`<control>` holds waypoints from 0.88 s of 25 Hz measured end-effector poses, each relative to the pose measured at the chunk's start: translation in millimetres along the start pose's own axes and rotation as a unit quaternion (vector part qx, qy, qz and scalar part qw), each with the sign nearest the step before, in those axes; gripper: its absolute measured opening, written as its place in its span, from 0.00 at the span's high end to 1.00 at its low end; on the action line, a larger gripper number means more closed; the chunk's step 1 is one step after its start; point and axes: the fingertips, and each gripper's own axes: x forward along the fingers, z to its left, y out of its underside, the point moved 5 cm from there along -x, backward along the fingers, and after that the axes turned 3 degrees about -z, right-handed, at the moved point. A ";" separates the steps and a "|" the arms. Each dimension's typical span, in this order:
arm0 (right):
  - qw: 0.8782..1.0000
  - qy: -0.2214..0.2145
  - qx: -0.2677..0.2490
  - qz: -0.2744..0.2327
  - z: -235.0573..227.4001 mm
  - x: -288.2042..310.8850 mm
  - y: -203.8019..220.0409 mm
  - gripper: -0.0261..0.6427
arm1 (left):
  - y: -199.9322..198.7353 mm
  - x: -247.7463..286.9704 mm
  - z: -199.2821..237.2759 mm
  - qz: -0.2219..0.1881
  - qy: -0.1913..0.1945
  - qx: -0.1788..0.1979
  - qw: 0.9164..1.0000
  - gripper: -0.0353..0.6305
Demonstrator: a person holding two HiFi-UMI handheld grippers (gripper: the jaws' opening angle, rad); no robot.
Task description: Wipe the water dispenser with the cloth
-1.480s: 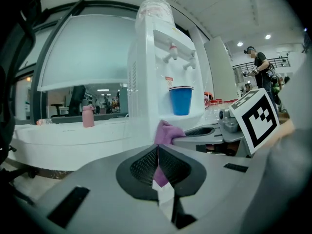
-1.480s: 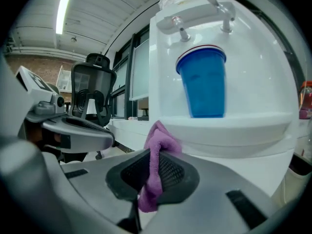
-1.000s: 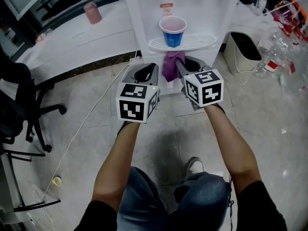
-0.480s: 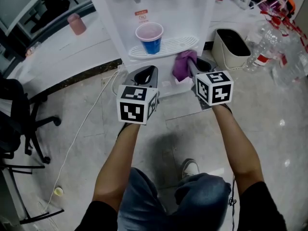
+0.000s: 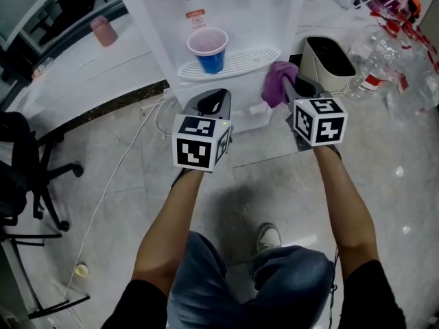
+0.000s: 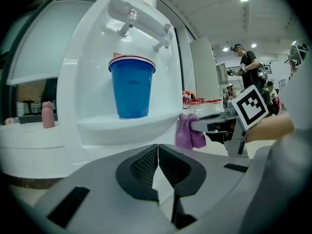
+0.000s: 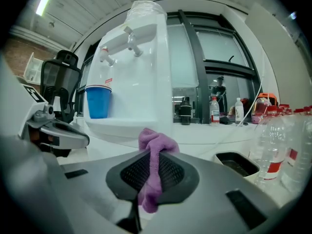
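Left gripper: the left gripper [image 6: 157,156] was closed, its two dark ribbed pads meeting with nothing between them; in the head view it hung low in front of the machine's base, below the tray
Right gripper: the right gripper [image 7: 150,165] was clamped on the cloth; one fold ran down between its pads and a bunch stood up above the tips
Cloth: the purple cloth [image 5: 277,85] sat at the right end of the drip tray [image 5: 243,60], by the machine's front right corner; in the left gripper view it lay against the tray's edge
Water dispenser: the white water dispenser [image 5: 233,12] stood on the tiled floor [image 5: 384,184]; two taps [image 6: 141,26] jutted out above its alcove
Cup: a blue cup [image 5: 208,50] stood upright on the drip tray, left of the tray's middle and well apart from the cloth
Desk: a white desk [image 5: 82,70] ran off to the left of the dispenser; a pink bottle [image 5: 103,31] stood on it
Right side: a beige bin [image 5: 329,60] stood just beside the dispenser; clear plastic bottles [image 5: 384,67] clustered beyond it
Floor: a white cable [image 5: 113,180] trailed from the foot of the dispenser toward the lower left; a black office chair [image 5: 27,163] stood at the left edge
Person: both forearms were bare and stretched forward, the left lower than the right; jeans and one pale shoe [image 5: 269,237] showed below them
Background: in the left gripper view another person stood far off at the right, too small to tell more
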 end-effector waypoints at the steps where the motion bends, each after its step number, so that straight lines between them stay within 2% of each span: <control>1: 1.000 -0.006 -0.001 -0.002 5.1 -2.3 -2.0 0.91 | 0.5 -1.4 0.9 -0.002 0.000 -0.003 1.000 0.91; 6: 0.998 -0.047 -0.033 -0.017 49.3 -14.4 -9.3 0.91 | 13.1 -15.6 13.4 -0.003 -0.014 -0.010 1.000 0.91; 13: 0.994 -0.102 -0.038 -0.030 110.5 -11.1 -8.0 0.91 | 42.5 -44.7 37.0 0.008 -0.036 -0.026 0.999 0.91; 22: 0.983 -0.177 -0.047 -0.009 187.0 23.5 35.4 0.91 | 73.1 -80.4 64.2 0.019 -0.073 -0.030 0.997 0.91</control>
